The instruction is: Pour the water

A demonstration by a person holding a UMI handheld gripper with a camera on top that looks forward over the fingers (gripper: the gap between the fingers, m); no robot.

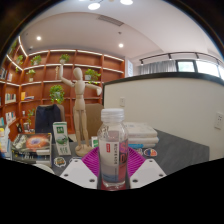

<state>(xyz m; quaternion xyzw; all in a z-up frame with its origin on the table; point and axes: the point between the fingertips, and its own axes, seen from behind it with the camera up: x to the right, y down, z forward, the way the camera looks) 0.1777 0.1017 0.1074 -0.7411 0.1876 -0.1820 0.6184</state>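
Water bottle (113, 150) stands upright between the two fingers of the gripper (113, 178), dead ahead at twelve o'clock from the fingertips. Clear plastic, ribbed body, white screw cap on top, a pale label band around the middle with a reddish mark on it; whether there is liquid inside is hard to judge, though the lower part looks clear and glassy. Magenta pads (92, 163) show on either side of the bottle, pressed close against its lower half, so the fingers look closed on it, gripping it at both sides. The bottle's base is hidden down between the fingers. Beyond the bottle, at about eleven o'clock, a wooden artist's mannequin (77, 98) stands with arms spread out. At nine o'clock from the bottle, a small green-and-white box (60, 136) stands upright on the table (175, 152), which carries a grey surface. At about two o'clock, just behind the bottle, a stack of folded white cloths (140, 131). Far back, wooden shelves (60, 65) run along the wall with green plants and small items on them. To the three o'clock side a pale wall with a dark window strip (190, 67) near the ceiling. Ceiling lights (93, 6) are lit overhead.
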